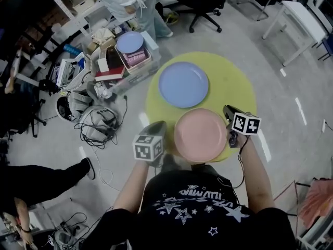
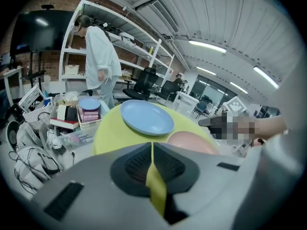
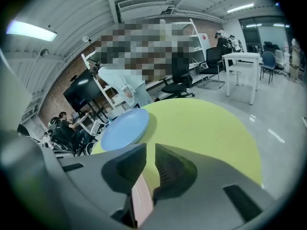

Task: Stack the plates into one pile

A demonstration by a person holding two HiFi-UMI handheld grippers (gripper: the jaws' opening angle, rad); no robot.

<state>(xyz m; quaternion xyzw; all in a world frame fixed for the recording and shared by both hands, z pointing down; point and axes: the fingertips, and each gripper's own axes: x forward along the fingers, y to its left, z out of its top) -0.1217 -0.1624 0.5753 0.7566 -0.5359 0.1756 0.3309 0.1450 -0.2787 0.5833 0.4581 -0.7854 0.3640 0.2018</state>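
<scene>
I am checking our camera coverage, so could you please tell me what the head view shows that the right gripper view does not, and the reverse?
Only the head view: the whole pink plate, the left gripper, and the person's star-printed shirt. Only the right gripper view: the pink plate's rim clamped between the right gripper's jaws, seen close up. Both: the blue plate lying on the round yellow table.

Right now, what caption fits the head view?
Over the yellow table, the right gripper holds the pink plate by its rim, near the blue plate.
</scene>
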